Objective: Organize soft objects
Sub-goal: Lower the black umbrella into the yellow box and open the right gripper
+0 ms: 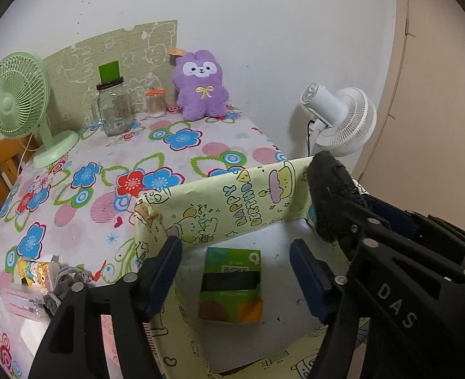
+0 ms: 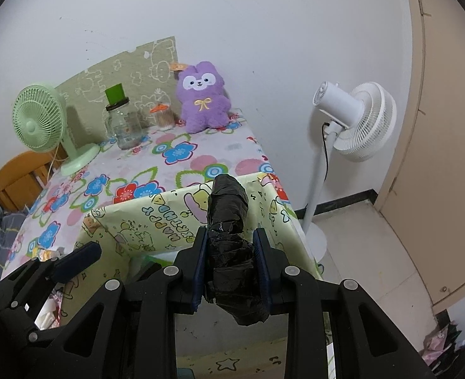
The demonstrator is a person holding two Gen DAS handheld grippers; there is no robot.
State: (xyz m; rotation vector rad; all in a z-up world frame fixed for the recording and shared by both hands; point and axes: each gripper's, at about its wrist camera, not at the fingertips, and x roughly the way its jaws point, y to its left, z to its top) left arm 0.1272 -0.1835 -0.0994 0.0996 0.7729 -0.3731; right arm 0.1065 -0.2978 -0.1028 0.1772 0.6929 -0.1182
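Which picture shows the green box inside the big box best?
The left wrist view: the green box lies in plain sight on the floor of the big box. In the right wrist view only a green sliver shows behind the gripper.

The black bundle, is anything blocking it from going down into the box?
Nothing visible. The right gripper holds the black bundle above the box; only a green packet lies inside.
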